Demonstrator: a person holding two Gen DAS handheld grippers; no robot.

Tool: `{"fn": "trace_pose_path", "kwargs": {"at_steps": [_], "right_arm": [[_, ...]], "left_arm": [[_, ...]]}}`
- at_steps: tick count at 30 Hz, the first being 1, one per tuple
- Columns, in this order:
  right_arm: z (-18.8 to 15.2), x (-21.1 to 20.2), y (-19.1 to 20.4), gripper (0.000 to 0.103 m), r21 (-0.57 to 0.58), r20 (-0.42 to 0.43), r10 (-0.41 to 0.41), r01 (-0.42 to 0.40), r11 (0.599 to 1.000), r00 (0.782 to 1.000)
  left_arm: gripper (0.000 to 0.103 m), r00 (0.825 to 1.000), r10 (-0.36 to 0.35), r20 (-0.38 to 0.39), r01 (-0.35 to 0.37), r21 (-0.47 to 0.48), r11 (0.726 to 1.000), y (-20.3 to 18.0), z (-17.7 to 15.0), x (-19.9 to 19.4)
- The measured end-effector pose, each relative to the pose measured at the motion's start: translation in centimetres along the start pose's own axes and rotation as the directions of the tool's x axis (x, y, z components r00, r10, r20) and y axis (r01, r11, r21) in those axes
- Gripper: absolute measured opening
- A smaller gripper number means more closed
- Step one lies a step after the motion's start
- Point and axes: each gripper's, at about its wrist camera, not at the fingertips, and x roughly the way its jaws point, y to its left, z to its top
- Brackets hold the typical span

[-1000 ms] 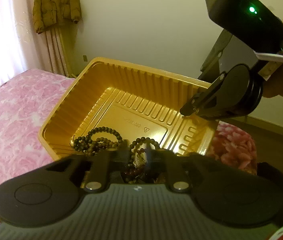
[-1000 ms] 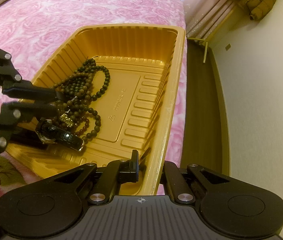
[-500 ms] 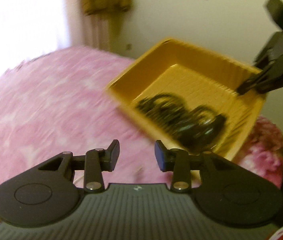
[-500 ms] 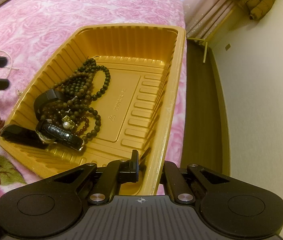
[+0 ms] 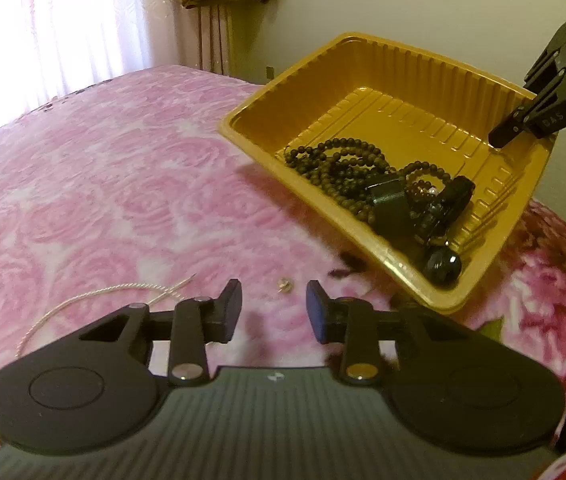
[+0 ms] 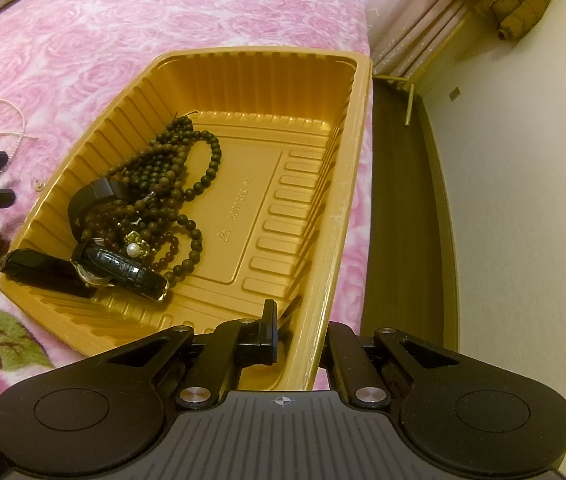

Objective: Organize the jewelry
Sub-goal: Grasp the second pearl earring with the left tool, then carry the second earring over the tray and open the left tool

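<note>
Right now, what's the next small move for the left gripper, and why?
Probably ease the left gripper forward and down onto the small gold piece lying loose on the pink blanket. It sits just ahead of the gap between the closing fingers, outside the gold tray, whose rim the right gripper pinches.

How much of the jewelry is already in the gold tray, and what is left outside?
Done: dark bead strings and a black-strapped watch lie in the gold tray, which the right gripper clamps by its rim. In hand: nothing; the left gripper is closing, empty. Left: a small gold piece and a pale chain on the bedspread.
</note>
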Motion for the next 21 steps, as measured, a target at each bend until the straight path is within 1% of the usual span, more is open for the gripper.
{"fn": "trace_pose_path", "kwargs": {"at_steps": [7, 9, 10, 12, 16, 21], "right_arm": [[0.0, 0.0, 0.0, 0.005, 0.000, -0.001, 0.000, 0.000, 1.000, 1.000], [0.0, 0.0, 0.0, 0.005, 0.000, 0.000, 0.000, 0.000, 1.000, 1.000], [0.0, 0.0, 0.0, 0.005, 0.000, 0.000, 0.000, 0.000, 1.000, 1.000], [0.0, 0.0, 0.0, 0.005, 0.000, -0.001, 0.000, 0.000, 1.000, 1.000], [0.0, 0.0, 0.0, 0.005, 0.001, -0.001, 0.001, -0.001, 1.000, 1.000], [0.0, 0.0, 0.0, 0.005, 0.001, -0.001, 0.001, -0.001, 1.000, 1.000]], "left_arm": [[0.018, 1.000, 0.016, -0.015, -0.017, -0.025, 1.000, -0.5, 0.5, 2.4], [0.012, 0.999, 0.023, -0.030, -0.024, -0.031, 0.999, -0.4, 0.5, 3.0], [0.012, 0.999, 0.023, -0.035, -0.025, -0.036, 0.999, -0.4, 0.4, 3.2], [0.008, 0.999, 0.016, -0.033, -0.018, -0.039, 0.999, -0.3, 0.4, 3.3], [0.006, 0.999, 0.019, -0.025, -0.020, -0.042, 0.999, -0.3, 0.6, 2.6], [0.006, 1.000, 0.018, 0.025, -0.018, -0.025, 1.000, -1.0, 2.0, 0.6]]}}
